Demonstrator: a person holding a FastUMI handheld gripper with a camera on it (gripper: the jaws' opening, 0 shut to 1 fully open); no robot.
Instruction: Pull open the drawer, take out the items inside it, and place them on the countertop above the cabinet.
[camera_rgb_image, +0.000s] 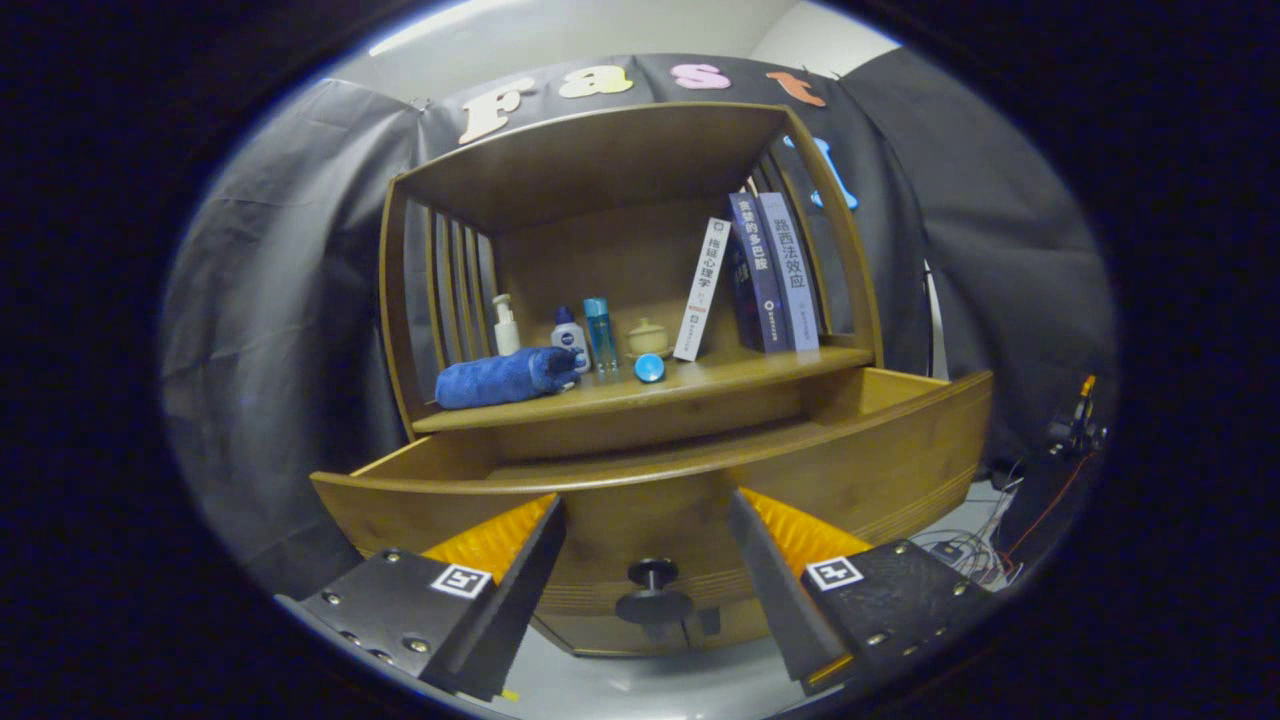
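The tongs (648, 560) are hanging spread either side of the drawer's black knob (652, 592), the wooden drawer (880, 460) standing pulled out beneath the counter (740, 375).

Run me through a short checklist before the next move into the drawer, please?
1. Drawer pulled out of the cabinet: ok, its front stands well forward of the shelf.
2. Tongs open: ok, fingers spread, nothing between them but the knob on the drawer front.
3. Items inside the drawer: cannot tell, the front panel hides the interior.
4. Free room on the countertop: ok, a bare patch lies ahead of the books.
5. Rolled blue towel and bottles clear of that patch: ok.
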